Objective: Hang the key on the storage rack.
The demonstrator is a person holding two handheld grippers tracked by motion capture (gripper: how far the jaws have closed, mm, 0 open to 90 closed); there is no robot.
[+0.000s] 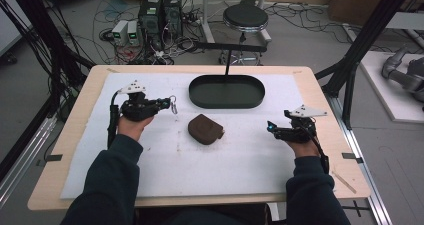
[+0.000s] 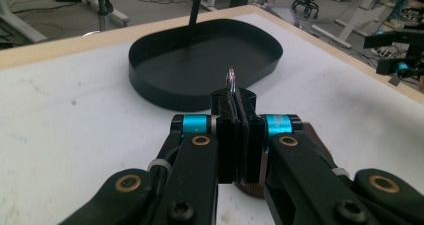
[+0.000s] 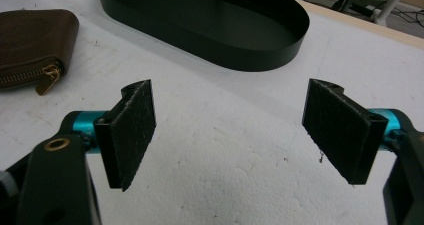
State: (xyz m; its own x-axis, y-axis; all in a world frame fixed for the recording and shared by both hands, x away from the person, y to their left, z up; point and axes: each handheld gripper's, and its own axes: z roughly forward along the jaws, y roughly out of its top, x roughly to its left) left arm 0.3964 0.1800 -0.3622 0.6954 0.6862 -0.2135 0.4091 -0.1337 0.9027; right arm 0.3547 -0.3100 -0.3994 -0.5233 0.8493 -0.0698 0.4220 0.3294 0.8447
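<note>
My left gripper [image 1: 169, 103] hovers above the white mat at the left, its jaws shut on a small shiny metal ring [image 1: 173, 105]. In the left gripper view the ring [image 2: 230, 79] sticks up from between the closed pads of my left gripper [image 2: 233, 99]. A brown zipped pouch [image 1: 205, 129] lies flat mid-table, to the right of that gripper. Beyond it sits an empty black oval tray [image 1: 227, 91]. My right gripper [image 1: 270, 127] rests low at the right, open, with bare mat between its pads [image 3: 135, 130]. The pouch [image 3: 30, 45] and tray [image 3: 210, 25] lie ahead of it.
A white foam mat [image 1: 225, 170] covers most of the wooden table [image 1: 75, 135]. A thin black post [image 1: 228, 60] rises behind the tray. A stool [image 1: 245, 17], computer boxes [image 1: 160, 15] and cables crowd the floor beyond the far edge.
</note>
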